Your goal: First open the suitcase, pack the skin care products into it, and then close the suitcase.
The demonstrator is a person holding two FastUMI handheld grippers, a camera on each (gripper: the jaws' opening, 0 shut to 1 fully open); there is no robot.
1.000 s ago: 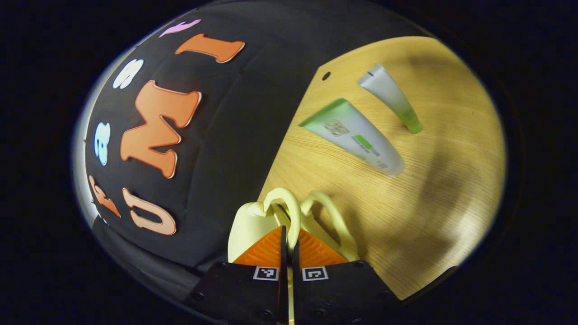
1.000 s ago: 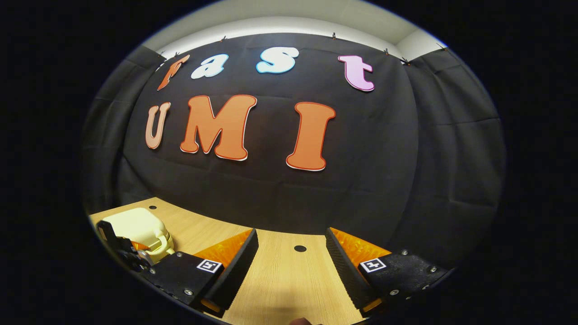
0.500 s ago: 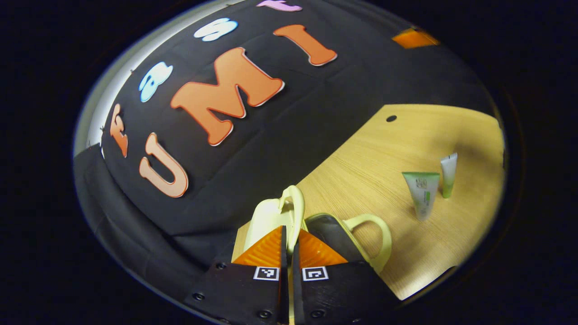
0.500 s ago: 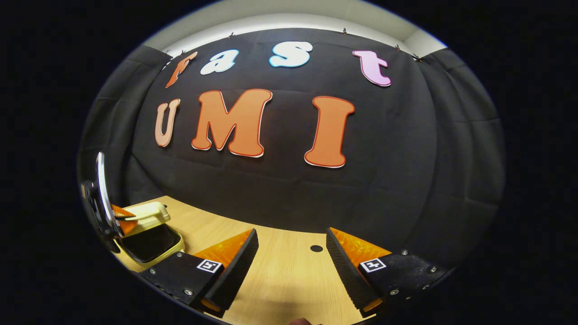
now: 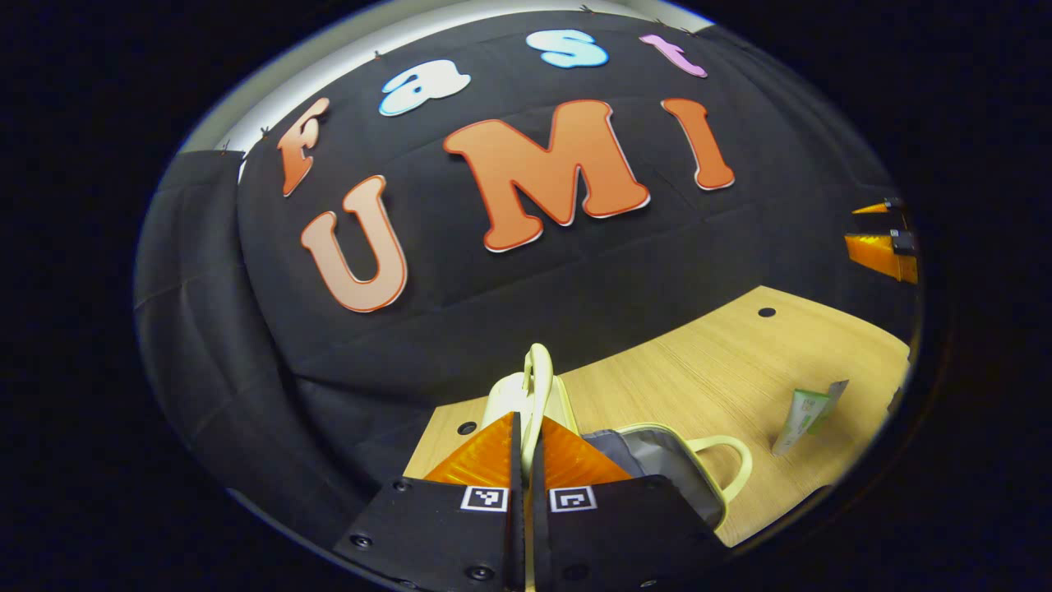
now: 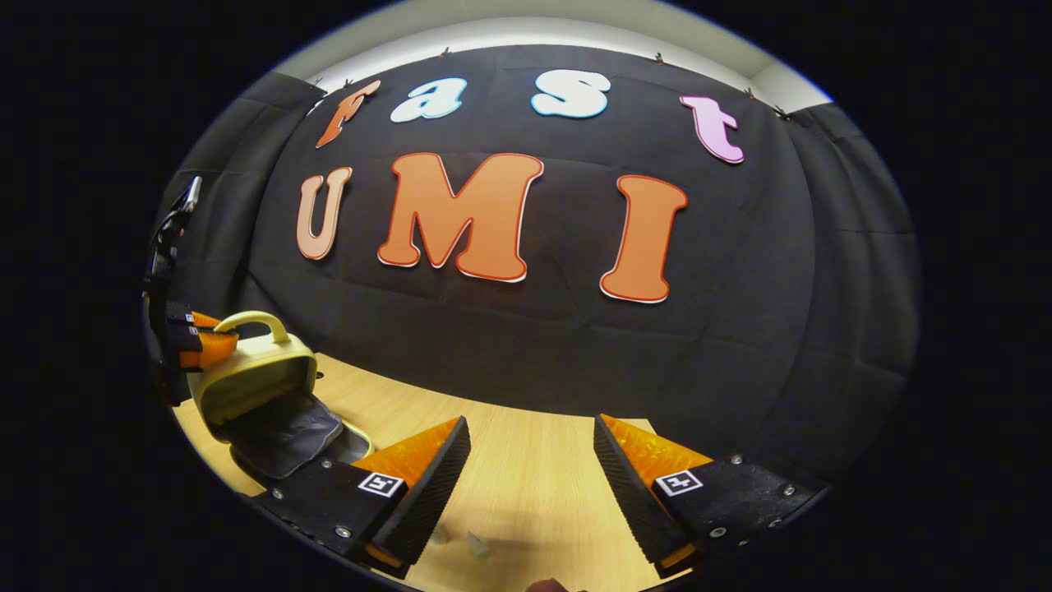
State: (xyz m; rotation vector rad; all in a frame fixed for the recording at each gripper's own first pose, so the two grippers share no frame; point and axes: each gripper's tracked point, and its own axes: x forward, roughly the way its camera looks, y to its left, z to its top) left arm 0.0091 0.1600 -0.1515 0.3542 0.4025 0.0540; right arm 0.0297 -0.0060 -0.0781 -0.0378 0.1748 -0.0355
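Suitcase (image 5: 649, 460) is partly hidden behind the left gripper (image 5: 526, 427) in the left gripper view; the lower half's dark lining and second handle (image 5: 723, 469) show to the right. Tubes (image 5: 809, 415) lie near the table (image 5: 699, 370) edge, cut off by the view's rim, labels unreadable. Left gripper's fingers are closed together, clamped on the lid handle (image 5: 538, 386). In the right gripper view the lid (image 6: 251, 374) stands raised and tilted, the left gripper (image 6: 201, 345) pinching its handle from the far left, housing cropped. Right gripper (image 6: 530, 460) hovers low over the table, fingers wide apart, holding nothing. Small blurry tube ends (image 6: 477, 544) show between its fingers.
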